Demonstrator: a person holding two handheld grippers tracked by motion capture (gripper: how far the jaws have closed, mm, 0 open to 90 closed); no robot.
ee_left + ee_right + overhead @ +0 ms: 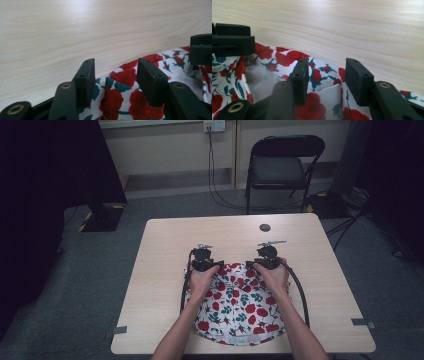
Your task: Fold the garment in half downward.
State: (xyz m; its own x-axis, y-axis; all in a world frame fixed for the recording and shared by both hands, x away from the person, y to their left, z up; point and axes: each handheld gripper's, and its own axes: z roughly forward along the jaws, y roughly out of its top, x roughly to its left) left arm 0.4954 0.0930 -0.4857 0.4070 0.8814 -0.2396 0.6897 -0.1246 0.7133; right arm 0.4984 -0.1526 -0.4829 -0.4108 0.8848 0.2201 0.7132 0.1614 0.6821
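A white cloth with red roses and green leaves (240, 305) lies bunched on the near half of the wooden table (165, 250). Both hands hold grippers at the cloth's far edge. My left gripper (203, 252) is at the far left corner and my right gripper (267, 252) at the far right corner. In the left gripper view the jaws (116, 72) stand apart over a raised fold of the cloth (125, 77), not pressing it. The right gripper's jaws (327, 75) are likewise apart over the cloth's hem (274, 57). Each view catches the other gripper's tip at its side.
A small dark round spot (265, 227) sits on the table's far side. Bare wood stretches beyond and beside the cloth. Tape tabs (119, 330) mark the near corners. A black folding chair (280, 165) and floor cables stand behind the table.
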